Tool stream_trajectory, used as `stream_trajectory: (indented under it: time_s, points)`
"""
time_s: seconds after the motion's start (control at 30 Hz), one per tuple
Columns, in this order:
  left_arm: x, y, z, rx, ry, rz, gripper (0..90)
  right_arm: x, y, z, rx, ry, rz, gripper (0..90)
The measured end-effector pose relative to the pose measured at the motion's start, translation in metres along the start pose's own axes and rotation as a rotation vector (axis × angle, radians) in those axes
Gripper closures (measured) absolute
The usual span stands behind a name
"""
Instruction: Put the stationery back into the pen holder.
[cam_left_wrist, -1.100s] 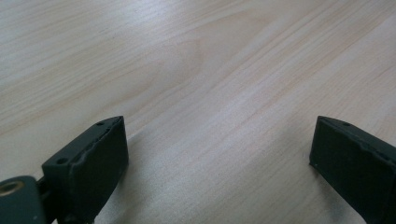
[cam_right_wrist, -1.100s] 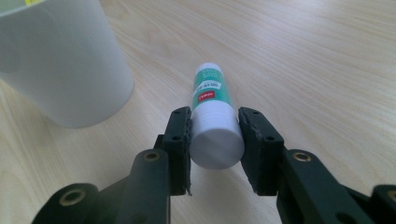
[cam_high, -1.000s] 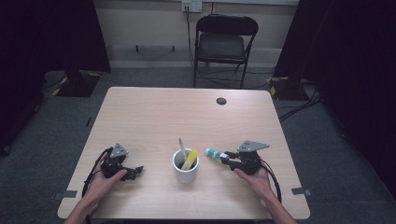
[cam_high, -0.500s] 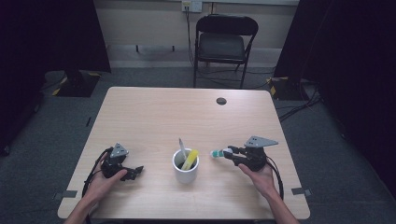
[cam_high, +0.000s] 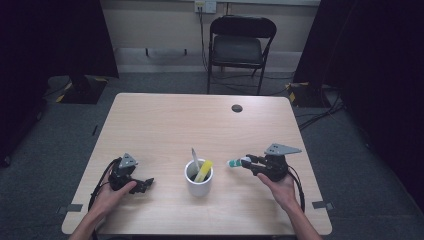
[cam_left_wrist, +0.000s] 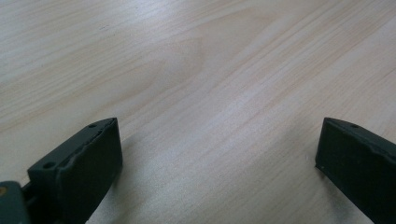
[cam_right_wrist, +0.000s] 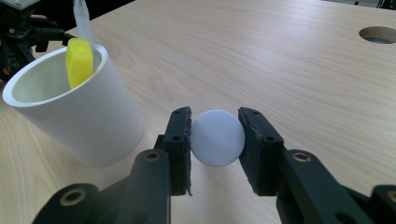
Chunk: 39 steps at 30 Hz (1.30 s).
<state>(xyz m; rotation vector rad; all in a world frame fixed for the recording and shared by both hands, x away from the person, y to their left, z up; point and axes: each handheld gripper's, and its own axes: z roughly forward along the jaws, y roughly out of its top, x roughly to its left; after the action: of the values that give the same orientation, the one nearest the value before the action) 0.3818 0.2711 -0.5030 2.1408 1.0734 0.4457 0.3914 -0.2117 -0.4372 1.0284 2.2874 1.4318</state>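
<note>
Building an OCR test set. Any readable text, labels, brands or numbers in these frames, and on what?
None readable.
White cup: plain wall, no print.
Yellow marker in the cup: no legible label.
Marker clamped in the right gripper: its round white end is blank, and any print on its teal-and-white body is too small to read.
Table: bare wood grain.

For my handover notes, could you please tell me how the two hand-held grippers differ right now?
The right hand-held gripper is shut on a white-ended marker, while the left hand-held gripper stands open with nothing between its jaws. The right is raised beside the white cup; the left sits low over bare table. Both have black jaws.
</note>
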Motion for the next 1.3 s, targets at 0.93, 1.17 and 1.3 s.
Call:
stream_trajectory:
  time_s: [0.93, 1.17, 1.3]
  points:
    - [0.000, 0.000, 0.000, 0.000, 0.005, -0.004, 0.0, 0.030, 0.039, -0.028, -0.079, 0.052, -0.060, 66.0]
    - [0.000, 0.000, 0.000, -0.001, 0.005, -0.005, 0.0, 0.046, 0.056, -0.041, -0.124, 0.106, -0.086, 66.0]
    - [0.000, 0.000, 0.000, -0.001, 0.005, -0.004, 0.0, 0.055, 0.060, -0.042, -0.130, 0.125, -0.105, 65.9]
